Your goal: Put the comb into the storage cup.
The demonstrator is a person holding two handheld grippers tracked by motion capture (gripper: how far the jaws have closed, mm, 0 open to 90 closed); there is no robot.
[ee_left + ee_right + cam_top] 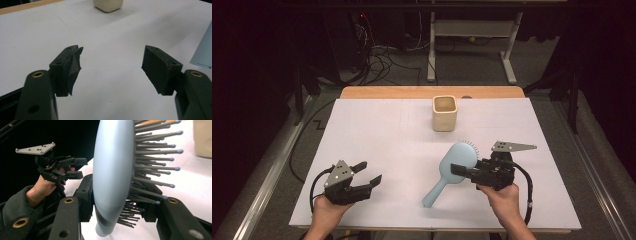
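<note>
One smooth pale-blue bristled hairbrush in right tongs

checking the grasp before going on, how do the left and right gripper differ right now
The right gripper is shut on the blue hairbrush, jaws clamped across its head; the left gripper is open and holds nothing. The right gripper reaches toward the table's middle, with the brush handle pointing at the near edge; the left gripper hangs over bare white table at the near left. Both are black, hand-held, with a grey plate on top.

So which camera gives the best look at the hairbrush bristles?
The right gripper view: the bristles stand out side-on, close up. The high view shows the hairbrush whole, bristles just peeking past its head. The left gripper view catches a pale blue edge.
</note>
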